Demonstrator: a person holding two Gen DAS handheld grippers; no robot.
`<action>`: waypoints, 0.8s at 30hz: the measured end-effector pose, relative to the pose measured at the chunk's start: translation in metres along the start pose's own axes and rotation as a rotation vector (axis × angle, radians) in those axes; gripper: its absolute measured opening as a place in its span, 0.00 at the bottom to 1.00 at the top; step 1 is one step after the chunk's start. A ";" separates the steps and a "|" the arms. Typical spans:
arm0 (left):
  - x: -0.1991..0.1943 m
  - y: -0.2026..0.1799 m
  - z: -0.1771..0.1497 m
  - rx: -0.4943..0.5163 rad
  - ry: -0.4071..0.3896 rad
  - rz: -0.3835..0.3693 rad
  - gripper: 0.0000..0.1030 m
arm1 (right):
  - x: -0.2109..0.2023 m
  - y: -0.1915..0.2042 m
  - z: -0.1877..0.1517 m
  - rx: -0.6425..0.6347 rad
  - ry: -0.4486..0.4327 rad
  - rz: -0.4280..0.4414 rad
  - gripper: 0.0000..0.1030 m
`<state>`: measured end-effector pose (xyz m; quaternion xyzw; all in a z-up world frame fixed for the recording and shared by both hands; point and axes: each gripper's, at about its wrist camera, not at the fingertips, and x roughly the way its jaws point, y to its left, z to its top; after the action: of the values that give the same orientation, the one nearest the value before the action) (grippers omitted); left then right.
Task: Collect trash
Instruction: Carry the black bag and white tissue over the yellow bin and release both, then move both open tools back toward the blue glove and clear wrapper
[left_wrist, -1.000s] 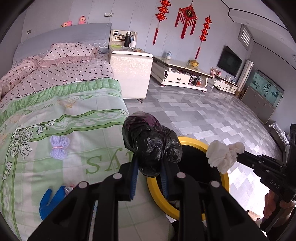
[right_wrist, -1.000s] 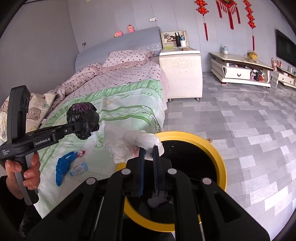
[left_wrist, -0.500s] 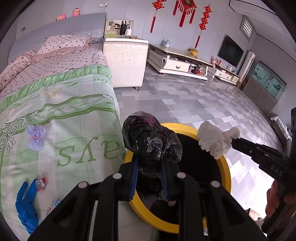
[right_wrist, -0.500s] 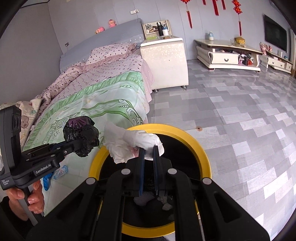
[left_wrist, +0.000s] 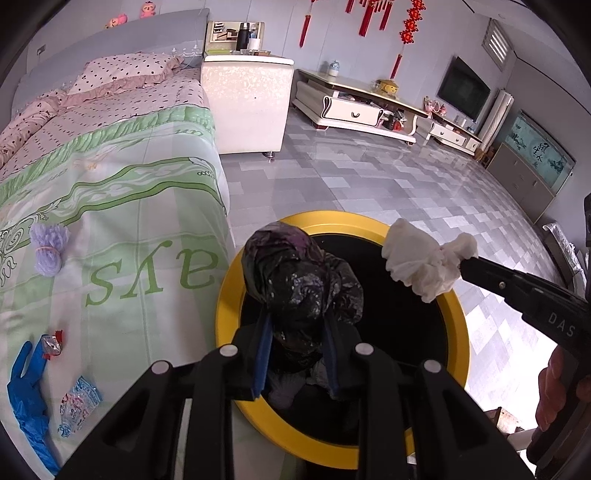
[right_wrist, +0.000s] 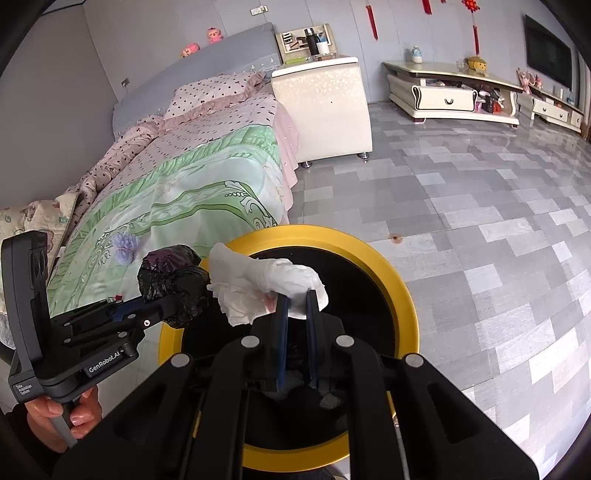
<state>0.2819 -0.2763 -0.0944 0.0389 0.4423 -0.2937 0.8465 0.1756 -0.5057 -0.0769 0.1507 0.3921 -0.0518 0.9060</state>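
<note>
My left gripper (left_wrist: 297, 325) is shut on a crumpled black plastic bag (left_wrist: 301, 280) and holds it over the left part of the yellow-rimmed black bin (left_wrist: 225, 291). My right gripper (right_wrist: 297, 297) is shut on a wad of white tissue (right_wrist: 266, 288) above the same bin (right_wrist: 402, 295). In the right wrist view the black bag (right_wrist: 173, 284) hangs just left of the tissue. In the left wrist view the tissue (left_wrist: 424, 258) is over the bin's right rim. Some trash lies in the bin's bottom.
The bed with a green quilt (left_wrist: 122, 221) is left of the bin. On it lie a blue glove (left_wrist: 26, 391), a clear wrapper (left_wrist: 79, 402), a small red-silver wrapper (left_wrist: 51, 343) and a purple yarn tuft (left_wrist: 48, 247). A white nightstand (left_wrist: 247, 103) stands behind. Grey tiled floor (right_wrist: 480, 221) spreads to the right.
Both grippers have moved from beside the bed to over the bin's opening, each keeping its load. The bin now sits more centrally under them.
</note>
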 end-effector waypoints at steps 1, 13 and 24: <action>0.000 0.001 0.000 -0.002 0.000 -0.002 0.23 | 0.000 0.000 0.000 -0.001 -0.001 0.002 0.09; -0.011 0.009 0.001 -0.022 -0.024 0.031 0.54 | -0.011 -0.006 -0.001 0.031 -0.017 -0.029 0.30; -0.028 0.043 -0.005 -0.062 -0.043 0.111 0.75 | -0.025 -0.003 -0.007 0.037 -0.029 -0.030 0.44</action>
<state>0.2888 -0.2266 -0.0846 0.0308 0.4300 -0.2334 0.8716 0.1530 -0.5068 -0.0638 0.1607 0.3802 -0.0750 0.9077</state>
